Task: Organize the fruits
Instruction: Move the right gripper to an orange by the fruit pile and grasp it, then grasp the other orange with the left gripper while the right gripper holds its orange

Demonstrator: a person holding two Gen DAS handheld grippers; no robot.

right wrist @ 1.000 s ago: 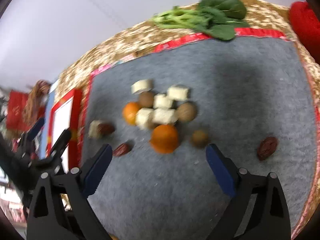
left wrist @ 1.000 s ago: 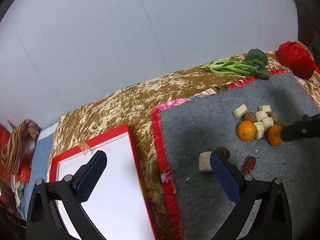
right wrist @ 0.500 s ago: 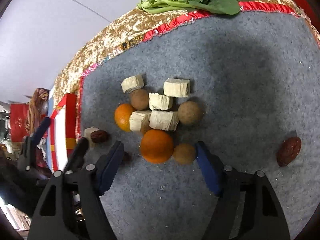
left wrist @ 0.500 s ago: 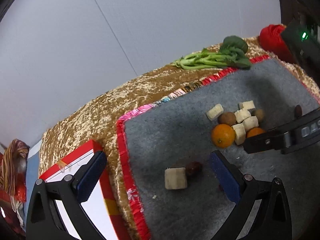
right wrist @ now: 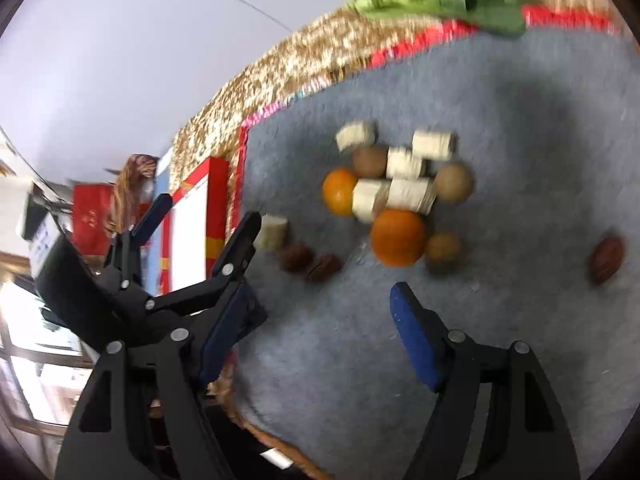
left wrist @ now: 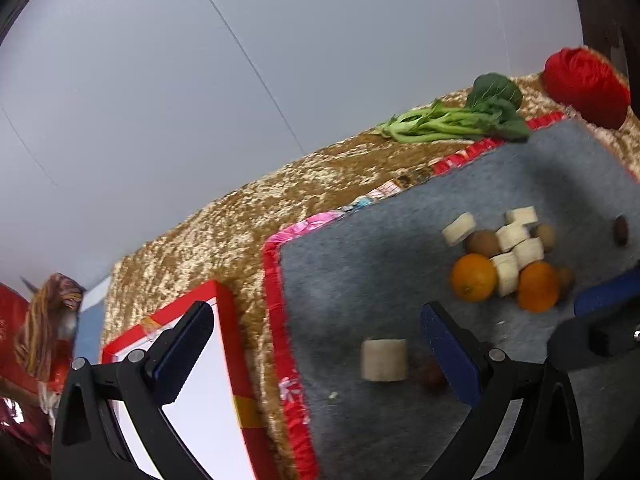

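I had both grippers wide and empty. My left gripper [left wrist: 316, 348] hung over the mat's [left wrist: 368, 256] left edge, a banana chunk [left wrist: 384, 360] between its fingers' line. My right gripper [right wrist: 320, 336] hovered over the mat; the oranges [right wrist: 397, 237], chunks and brown fruits clustered at twelve o'clock, one date [right wrist: 607, 255] apart at two.
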